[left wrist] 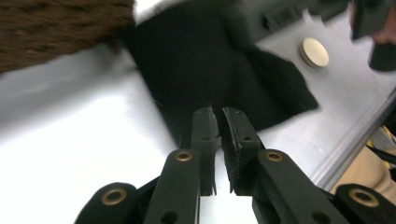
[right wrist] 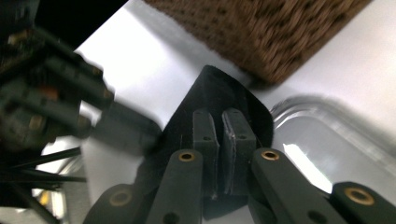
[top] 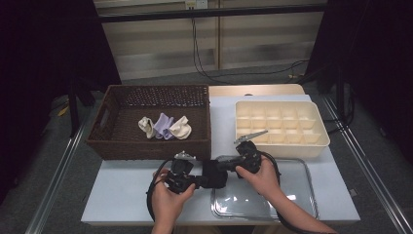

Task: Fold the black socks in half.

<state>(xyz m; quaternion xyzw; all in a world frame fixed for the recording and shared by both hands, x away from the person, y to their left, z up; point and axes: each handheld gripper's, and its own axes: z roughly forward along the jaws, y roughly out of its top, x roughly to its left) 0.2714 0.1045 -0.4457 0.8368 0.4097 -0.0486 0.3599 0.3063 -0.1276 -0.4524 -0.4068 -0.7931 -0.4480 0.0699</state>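
Note:
A black cloth [top: 215,174] hangs stretched between my two grippers, just above the white table near the front edge of the basket. My left gripper [top: 200,181] points right and pinches the cloth's near edge; in the left gripper view its jaws [left wrist: 219,114] stand almost together, with the black cloth [left wrist: 201,60] at their tips. My right gripper [top: 225,164] points left from the other side. In the right gripper view its jaws [right wrist: 219,116] are shut, with the cloth [right wrist: 219,88] folded around them.
A brown wicker basket [top: 109,136] at the left holds cream and lilac socks [top: 164,126]. A cream divided organiser [top: 316,146] stands at the right. A clear tray [top: 302,168] lies under my right hand. Bare white table [top: 122,195] spreads at the front left.

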